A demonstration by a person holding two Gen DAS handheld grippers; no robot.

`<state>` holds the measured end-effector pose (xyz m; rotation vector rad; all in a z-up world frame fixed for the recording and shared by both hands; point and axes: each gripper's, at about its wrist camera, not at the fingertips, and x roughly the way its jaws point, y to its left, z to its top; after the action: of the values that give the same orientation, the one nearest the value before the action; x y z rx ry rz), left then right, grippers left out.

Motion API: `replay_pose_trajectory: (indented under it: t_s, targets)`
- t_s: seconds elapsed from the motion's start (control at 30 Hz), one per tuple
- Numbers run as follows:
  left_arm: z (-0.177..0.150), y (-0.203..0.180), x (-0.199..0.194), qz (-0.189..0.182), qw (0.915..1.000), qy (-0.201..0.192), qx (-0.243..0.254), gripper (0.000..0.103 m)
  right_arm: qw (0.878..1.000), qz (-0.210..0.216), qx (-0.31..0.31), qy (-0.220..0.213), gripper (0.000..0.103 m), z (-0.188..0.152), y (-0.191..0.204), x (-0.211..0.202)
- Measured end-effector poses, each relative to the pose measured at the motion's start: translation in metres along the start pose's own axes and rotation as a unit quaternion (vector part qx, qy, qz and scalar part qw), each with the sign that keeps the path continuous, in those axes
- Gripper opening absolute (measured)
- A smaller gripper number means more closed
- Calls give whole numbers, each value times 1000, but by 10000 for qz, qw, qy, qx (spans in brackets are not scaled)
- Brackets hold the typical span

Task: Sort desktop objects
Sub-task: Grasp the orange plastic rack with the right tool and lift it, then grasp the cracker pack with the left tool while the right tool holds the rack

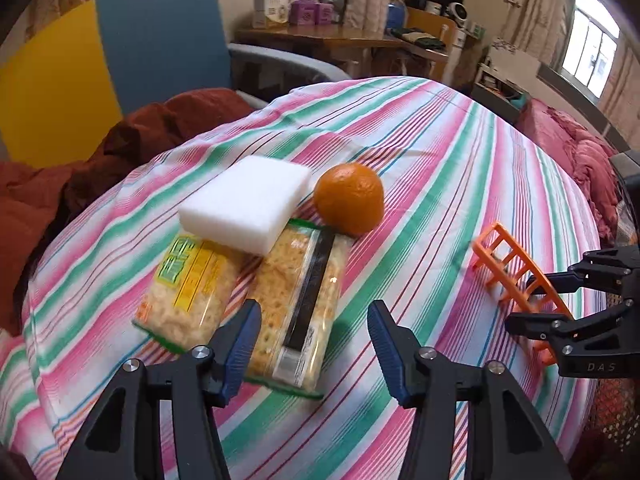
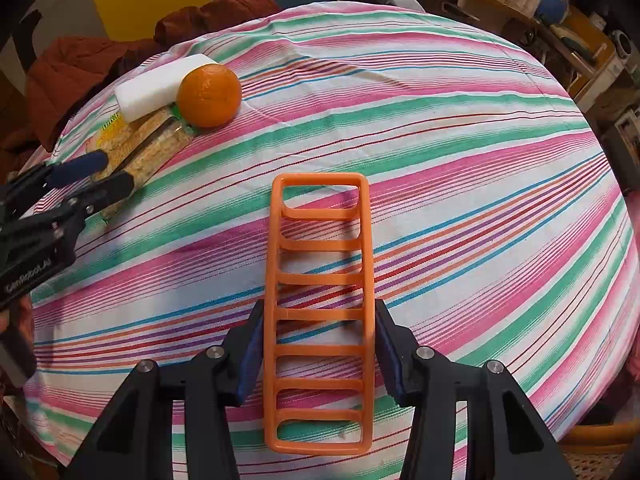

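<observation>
An orange plastic rack [image 2: 320, 312], shaped like a ladder, stands on the striped tablecloth [image 2: 460, 160]. My right gripper [image 2: 320, 316] is shut on the rack's two side rails; it also shows in the left wrist view [image 1: 528, 304] with the rack [image 1: 516, 276]. My left gripper [image 1: 312, 320] is open and empty, just above the near end of two snack packets [image 1: 256, 304]. A white sponge [image 1: 246, 208] lies on the packets' far end. An orange [image 1: 349, 204] sits beside the sponge. The right wrist view shows the orange [image 2: 209, 95], the sponge [image 2: 156, 86] and the left gripper [image 2: 104, 172].
A rust-red jacket [image 1: 80, 168] lies on a blue and yellow chair [image 1: 160, 36] beyond the table's far left edge. A wooden desk [image 1: 340, 40] with boxes stands at the back. A pink blanket [image 1: 580, 152] lies at the right.
</observation>
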<state>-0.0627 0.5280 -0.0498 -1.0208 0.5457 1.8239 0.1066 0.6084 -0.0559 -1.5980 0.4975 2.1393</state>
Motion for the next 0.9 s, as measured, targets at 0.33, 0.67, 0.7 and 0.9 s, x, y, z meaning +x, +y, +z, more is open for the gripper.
replay_pose_trajectory:
  t_s: [0.33,0.67,0.7,0.9]
  targets:
    - [-9,-14,-2,126,9987,-483,94,56,10000,7,7,-6,51,-2,3,-3]
    - [-12,-21,6,625,9950,-434,652,58,10000,-6,-15,-7,51,-6,6,-8]
    - [-18,-25,5,711,9935,-500,735,57,10000,-7,-19,-9,51,-6,6,-8]
    - [-42,-26,-13,751,9933,-720,503,46,10000,-2,25,-25,51,-9,12,-12]
